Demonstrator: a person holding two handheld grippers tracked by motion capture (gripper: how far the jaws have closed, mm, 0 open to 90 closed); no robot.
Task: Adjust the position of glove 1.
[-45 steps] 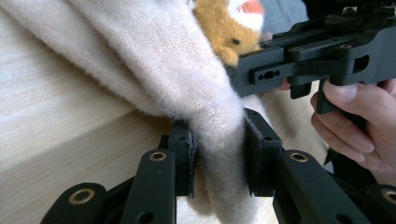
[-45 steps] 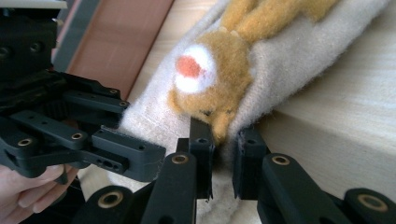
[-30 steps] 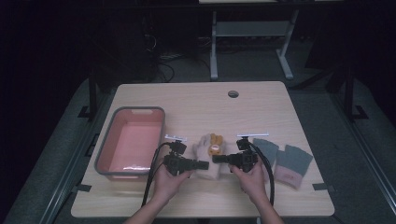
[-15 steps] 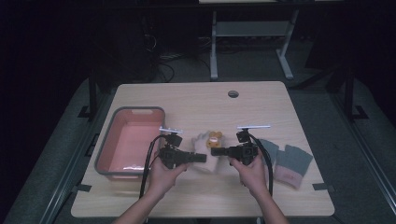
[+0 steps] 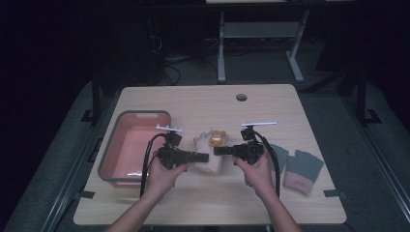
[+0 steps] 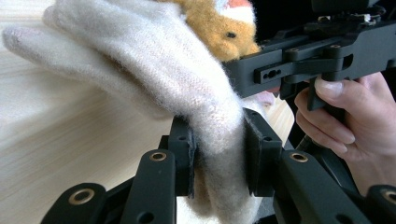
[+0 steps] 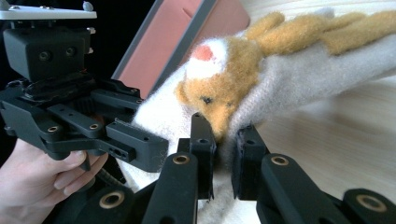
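Both hand-held grippers pinch the fluffy white glove [image 5: 209, 145], beside the pink tub [image 5: 131, 145]: left hand-held gripper [image 6: 218, 154], right hand-held gripper [image 7: 223, 156].

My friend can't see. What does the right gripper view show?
The right gripper pinches a fuzzy cream glove with an orange animal face between its black fingers. The left gripper, held in a hand, is at the left, with a pink bin behind.

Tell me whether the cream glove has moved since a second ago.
Yes. The cream glove, pinched by both grippers, has shifted slightly left, toward the pink tub.
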